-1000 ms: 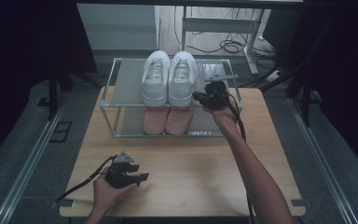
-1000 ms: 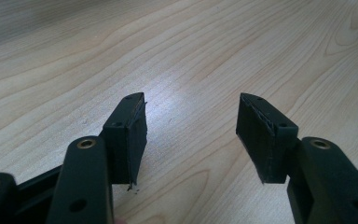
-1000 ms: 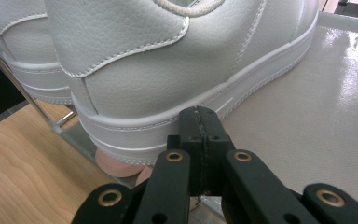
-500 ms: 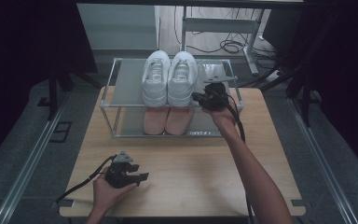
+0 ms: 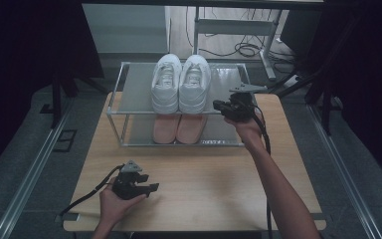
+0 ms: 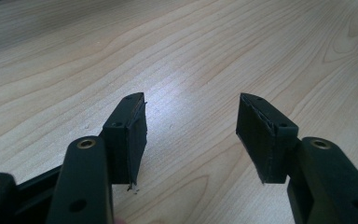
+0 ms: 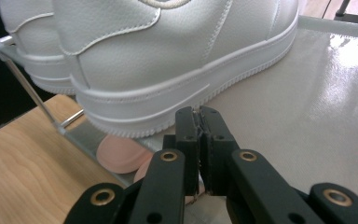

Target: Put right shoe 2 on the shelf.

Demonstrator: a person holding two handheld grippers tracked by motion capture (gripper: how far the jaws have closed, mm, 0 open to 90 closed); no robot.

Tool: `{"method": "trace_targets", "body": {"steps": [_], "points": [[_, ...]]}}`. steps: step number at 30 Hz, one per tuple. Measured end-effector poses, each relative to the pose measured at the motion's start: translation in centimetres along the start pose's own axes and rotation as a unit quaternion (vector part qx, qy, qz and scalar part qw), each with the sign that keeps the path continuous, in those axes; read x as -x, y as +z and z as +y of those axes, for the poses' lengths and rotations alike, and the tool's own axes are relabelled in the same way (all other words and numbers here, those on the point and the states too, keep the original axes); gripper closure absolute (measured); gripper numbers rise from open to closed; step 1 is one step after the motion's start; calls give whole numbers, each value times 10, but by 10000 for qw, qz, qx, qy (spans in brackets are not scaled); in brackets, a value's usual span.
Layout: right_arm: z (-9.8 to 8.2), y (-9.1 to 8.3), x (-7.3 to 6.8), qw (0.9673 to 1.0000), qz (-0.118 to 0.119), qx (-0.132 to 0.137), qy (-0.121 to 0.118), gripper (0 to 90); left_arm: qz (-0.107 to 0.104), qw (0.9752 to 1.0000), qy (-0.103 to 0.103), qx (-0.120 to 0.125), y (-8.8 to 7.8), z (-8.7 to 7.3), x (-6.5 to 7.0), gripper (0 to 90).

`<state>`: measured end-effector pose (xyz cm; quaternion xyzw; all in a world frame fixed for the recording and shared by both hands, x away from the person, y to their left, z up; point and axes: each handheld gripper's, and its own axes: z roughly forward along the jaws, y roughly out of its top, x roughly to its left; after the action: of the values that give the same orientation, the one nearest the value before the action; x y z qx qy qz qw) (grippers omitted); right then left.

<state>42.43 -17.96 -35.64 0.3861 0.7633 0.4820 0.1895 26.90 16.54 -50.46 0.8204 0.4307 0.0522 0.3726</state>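
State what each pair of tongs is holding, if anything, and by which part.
Nothing is held. The left tongs stand open over the bare wooden table; the right tongs are shut empty beside the white sneaker.

Both forearms bare, no sleeves. Left gripper (image 6: 192,128): matte black, blocky pads, brass-ringed screw holes along each jaw. Right gripper (image 7: 199,126): same black build, grey three-cornered plate (image 5: 247,89) on top, black cable (image 5: 265,144) trailing.

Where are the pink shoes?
In the high view the pink shoes sit side by side on the lower shelf of the glass rack, right under the white shoes, at the far middle of the table.
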Motion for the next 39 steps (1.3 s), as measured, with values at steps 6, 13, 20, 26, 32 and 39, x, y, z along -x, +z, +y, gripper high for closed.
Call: {"method": "trace_targets", "body": {"steps": [6,13,20,26,32,39], "points": [[-11,-15,0,9997,109,19,-217,607,10,10000,36,-19,0,-2,2,435],[-39,-41,-2,9993,197,87,-291,504,-7,10000,70,16,-2,-3,2,434],[-74,-65,0,9991,304,106,-274,468,-10,10000,46,4,-1,-3,2,434],[-105,-77,3,9992,344,127,-181,462,-5,10000,38,-3,-1,-3,2,434],[-140,-83,7,9994,326,73,-35,458,15,10000,26,6,-1,-3,2,434],[-172,-81,15,9996,264,-90,68,458,11,10000,2,41,-1,-4,1,431]]}}
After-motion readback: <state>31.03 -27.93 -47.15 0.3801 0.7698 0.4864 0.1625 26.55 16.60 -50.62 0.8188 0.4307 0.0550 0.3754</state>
